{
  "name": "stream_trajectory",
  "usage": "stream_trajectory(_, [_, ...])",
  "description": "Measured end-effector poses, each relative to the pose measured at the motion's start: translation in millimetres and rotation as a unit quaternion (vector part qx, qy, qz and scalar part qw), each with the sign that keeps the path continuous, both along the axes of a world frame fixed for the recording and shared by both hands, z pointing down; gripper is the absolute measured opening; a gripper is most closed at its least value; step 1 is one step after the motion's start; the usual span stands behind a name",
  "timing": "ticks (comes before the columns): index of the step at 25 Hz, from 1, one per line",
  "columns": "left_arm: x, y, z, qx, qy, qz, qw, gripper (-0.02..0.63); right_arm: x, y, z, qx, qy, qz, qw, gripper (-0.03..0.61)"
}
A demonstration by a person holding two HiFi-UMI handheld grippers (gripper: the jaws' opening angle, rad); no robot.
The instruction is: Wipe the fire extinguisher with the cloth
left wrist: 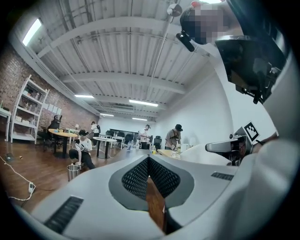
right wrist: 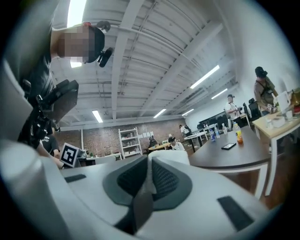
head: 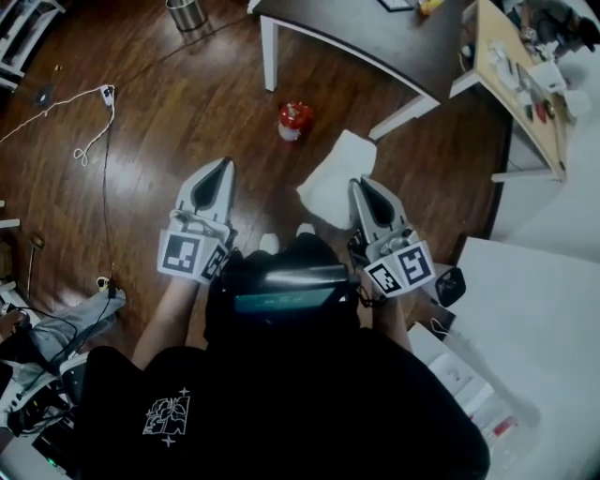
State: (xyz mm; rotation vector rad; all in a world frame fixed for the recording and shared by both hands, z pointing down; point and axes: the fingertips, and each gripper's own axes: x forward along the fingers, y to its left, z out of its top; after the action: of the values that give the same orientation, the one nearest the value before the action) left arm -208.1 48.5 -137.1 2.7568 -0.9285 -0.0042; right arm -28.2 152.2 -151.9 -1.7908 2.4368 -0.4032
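Observation:
A small red fire extinguisher (head: 294, 120) stands on the wooden floor ahead of me, near a table leg. Short of it hangs a white cloth (head: 336, 178), with my right gripper (head: 361, 185) shut on its near edge. In the right gripper view the cloth (right wrist: 171, 157) bulges out past the closed jaws of the right gripper (right wrist: 149, 161). My left gripper (head: 225, 164) is held level to the left of the cloth, shut and empty. Only floor shows through the slit of the left gripper (left wrist: 148, 159) in its own view. Both grippers are well short of the extinguisher.
A dark table (head: 375, 37) with white legs stands just behind the extinguisher, and a light wooden table (head: 511, 84) with clutter is at the right. A metal bin (head: 187, 13) and a white cable (head: 94, 122) lie on the floor to the left. Several people are at distant tables.

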Motion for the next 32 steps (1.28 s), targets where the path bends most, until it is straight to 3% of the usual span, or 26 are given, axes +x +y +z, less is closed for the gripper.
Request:
stream_trajectory(8, [43,13,-20,0.005,0.000,-0.008,1.0000,0.002,17,5,-12,0.003,0.016,-0.015,1.000,0.037])
stream_trajectory(16, [64,18,-20,0.005,-0.002,-0.011,0.9999,0.002,28,8,-5,-0.003,0.001,-0.030,1.000,0.037])
stream_trajectory(32, [66,23,-28,0.017,-0.004,-0.023,0.9996,0.002,27,5,-9,0.003,0.007,-0.037,0.999,0.037])
